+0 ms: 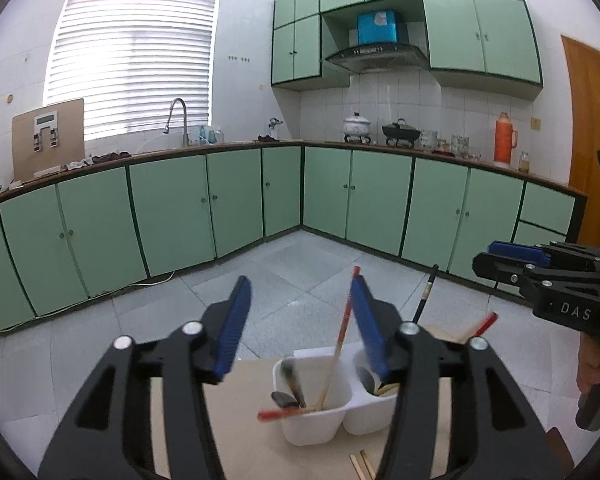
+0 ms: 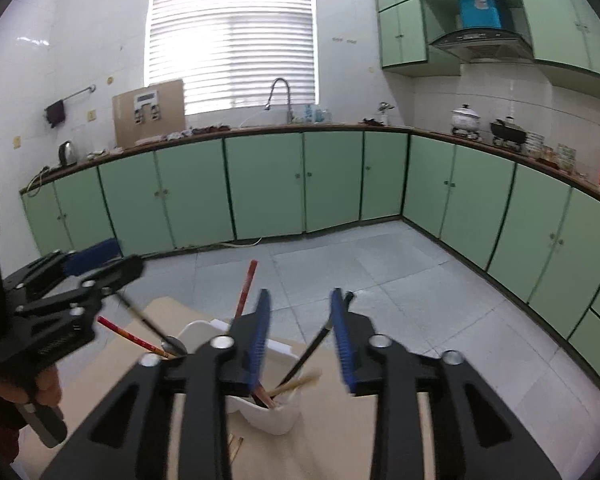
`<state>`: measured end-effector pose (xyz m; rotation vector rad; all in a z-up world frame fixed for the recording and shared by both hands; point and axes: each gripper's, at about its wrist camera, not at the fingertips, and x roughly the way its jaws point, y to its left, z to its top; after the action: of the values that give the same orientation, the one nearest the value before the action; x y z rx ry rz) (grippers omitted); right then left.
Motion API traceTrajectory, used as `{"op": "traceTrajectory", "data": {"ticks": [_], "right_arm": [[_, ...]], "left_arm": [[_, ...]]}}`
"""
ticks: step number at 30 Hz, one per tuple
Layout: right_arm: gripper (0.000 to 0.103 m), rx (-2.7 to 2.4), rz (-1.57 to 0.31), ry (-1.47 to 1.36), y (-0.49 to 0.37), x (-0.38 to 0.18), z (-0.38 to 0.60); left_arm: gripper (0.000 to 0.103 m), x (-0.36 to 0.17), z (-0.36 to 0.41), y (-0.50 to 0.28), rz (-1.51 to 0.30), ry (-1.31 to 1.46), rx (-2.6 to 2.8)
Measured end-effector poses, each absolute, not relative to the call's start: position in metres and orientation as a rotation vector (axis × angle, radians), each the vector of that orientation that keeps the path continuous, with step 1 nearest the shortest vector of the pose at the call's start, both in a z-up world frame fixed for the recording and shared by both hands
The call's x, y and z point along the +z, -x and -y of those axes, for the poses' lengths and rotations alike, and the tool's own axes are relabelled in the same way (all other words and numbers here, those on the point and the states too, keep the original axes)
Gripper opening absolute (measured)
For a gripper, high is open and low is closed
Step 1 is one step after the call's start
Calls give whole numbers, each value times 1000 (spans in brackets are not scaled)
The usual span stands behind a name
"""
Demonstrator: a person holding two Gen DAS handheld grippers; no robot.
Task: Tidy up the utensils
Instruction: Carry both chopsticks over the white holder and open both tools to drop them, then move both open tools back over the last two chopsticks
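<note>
A white two-compartment utensil holder [image 1: 320, 416] stands on a beige table [image 1: 240, 420]. It holds red-tipped chopsticks [image 1: 342, 332], a spoon [image 1: 284, 399] and a black chopstick [image 1: 425, 296]. My left gripper [image 1: 300, 320] is open and empty above the holder. My right gripper [image 2: 300, 336] is open and empty above the holder [image 2: 276, 416], where chopsticks [image 2: 246, 290] and a spoon [image 2: 174, 346] stick out. Each gripper shows at the edge of the other's view, the right one [image 1: 512, 260] and the left one [image 2: 96, 260].
Two wooden chopsticks [image 1: 362, 468] lie on the table in front of the holder. Green base cabinets [image 1: 236, 200] with a countertop run around the room behind a tiled floor [image 1: 300, 272]. A sink tap [image 1: 178, 118] and pots [image 1: 400, 132] stand on the counter.
</note>
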<state>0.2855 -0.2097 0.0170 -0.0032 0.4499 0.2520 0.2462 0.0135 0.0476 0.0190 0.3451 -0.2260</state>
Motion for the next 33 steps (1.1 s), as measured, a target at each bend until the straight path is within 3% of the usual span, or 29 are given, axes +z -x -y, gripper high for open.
{"op": "traceTrajectory", "data": {"ticks": [9, 12, 17, 33], "right_arm": [[84, 179, -433, -21, -219, -10, 220], [87, 170, -472, -52, -198, -33, 221], [90, 144, -549, -90, -168, -73, 218], [89, 183, -779, -81, -94, -175, 179]], "left_arm": [[78, 28, -28, -178, -351, -10, -204], [85, 8, -30, -156, -404, -13, -203], [88, -33, -32, -124, -502, -38, -185], [89, -133, -53, -77, -745, -96, -139]]}}
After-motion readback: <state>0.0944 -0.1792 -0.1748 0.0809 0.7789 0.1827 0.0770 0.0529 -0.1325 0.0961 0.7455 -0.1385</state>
